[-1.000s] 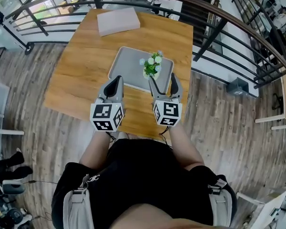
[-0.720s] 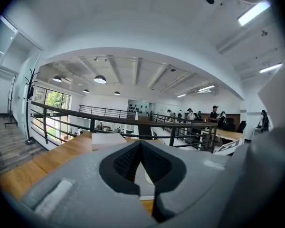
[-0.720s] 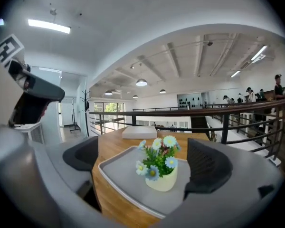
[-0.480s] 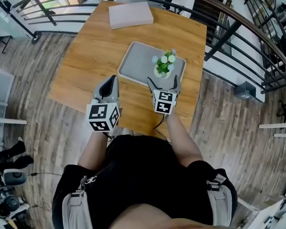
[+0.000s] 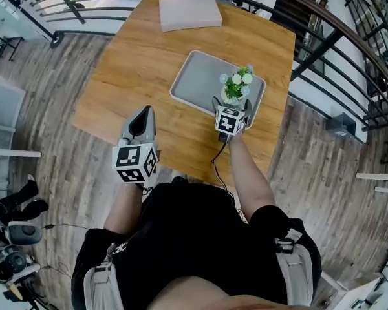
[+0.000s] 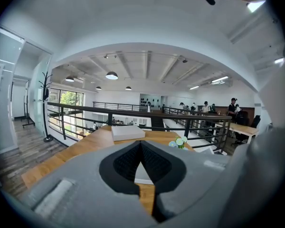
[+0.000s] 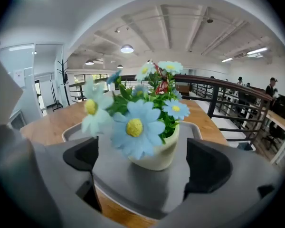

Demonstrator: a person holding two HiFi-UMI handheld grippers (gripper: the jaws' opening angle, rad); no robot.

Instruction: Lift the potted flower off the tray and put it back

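The flower (image 7: 147,122) stands in the near right corner of the tray (image 7: 138,189), its pot half hidden by blurred blooms, between the fingers of the right gripper (image 5: 232,104), just opened wide and touching nothing, while those of the left gripper (image 6: 140,144) meet, empty, over the near left of the surface (image 5: 149,63).

Pot of the potted flower (image 5: 237,84) largely hidden behind the right gripper (image 5: 232,104) mid-frame in head view, near corner of the tray (image 5: 199,79) covered too, left gripper (image 6: 140,145) blocking all but the blooms, nearest petals blurred up close, far-right people (image 6: 233,104) too small
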